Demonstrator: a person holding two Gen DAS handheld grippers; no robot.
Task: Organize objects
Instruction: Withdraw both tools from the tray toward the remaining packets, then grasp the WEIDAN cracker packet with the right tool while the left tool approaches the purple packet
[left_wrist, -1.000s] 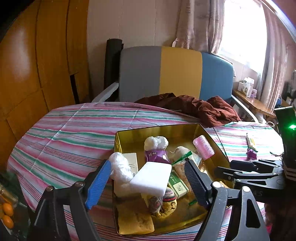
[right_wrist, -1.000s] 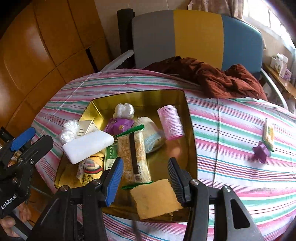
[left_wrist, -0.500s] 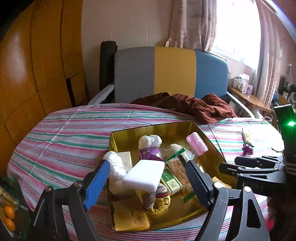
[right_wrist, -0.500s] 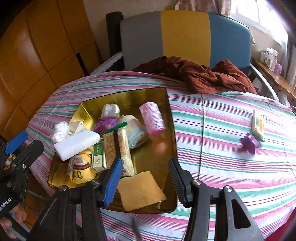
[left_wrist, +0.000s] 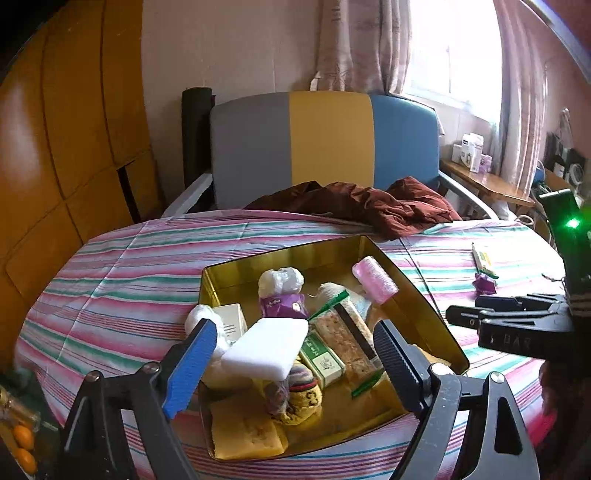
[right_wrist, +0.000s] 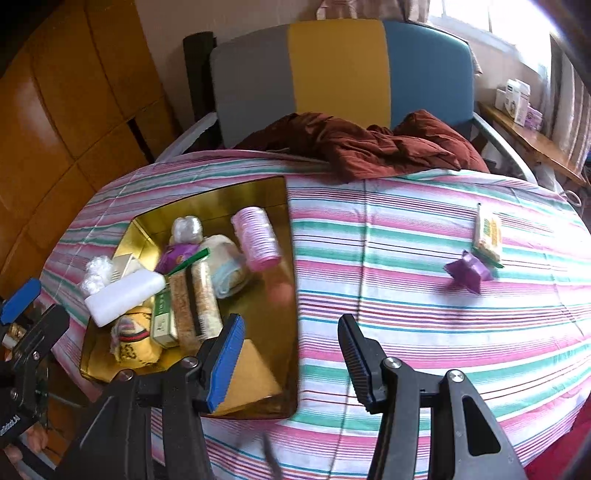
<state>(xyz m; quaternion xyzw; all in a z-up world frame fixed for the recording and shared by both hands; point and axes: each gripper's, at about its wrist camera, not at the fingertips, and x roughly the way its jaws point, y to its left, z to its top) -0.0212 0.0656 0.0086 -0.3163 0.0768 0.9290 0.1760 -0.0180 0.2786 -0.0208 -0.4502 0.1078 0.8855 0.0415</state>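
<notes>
A gold tin tray (left_wrist: 325, 248) (right_wrist: 258, 186) sits on the striped tablecloth, filled with several items: a white sponge block (left_wrist: 266, 349) (right_wrist: 123, 295), a pink roller (left_wrist: 373, 279) (right_wrist: 255, 238), a purple packet (left_wrist: 282, 306), a green box (left_wrist: 321, 360), a yellow sponge (left_wrist: 243, 430) (right_wrist: 247, 373). A purple wrapped item (right_wrist: 468, 270) and a yellow-green packet (right_wrist: 488, 232) lie on the cloth to the right. My left gripper (left_wrist: 291, 365) is open and empty over the tray's near side. My right gripper (right_wrist: 291, 362) is open and empty above the tray's right edge.
A brown cloth (right_wrist: 369, 144) is heaped at the table's far edge against a grey, yellow and blue chair (right_wrist: 340, 70). Wood panelling is on the left. A shelf with boxes (right_wrist: 517, 99) is at the right. The right gripper's body (left_wrist: 517, 325) shows in the left wrist view.
My right gripper has drawn back and swung right, from over the tray's yellow sponge toward the tray's right edge. My left gripper has drawn back a little. Both stay open.
</notes>
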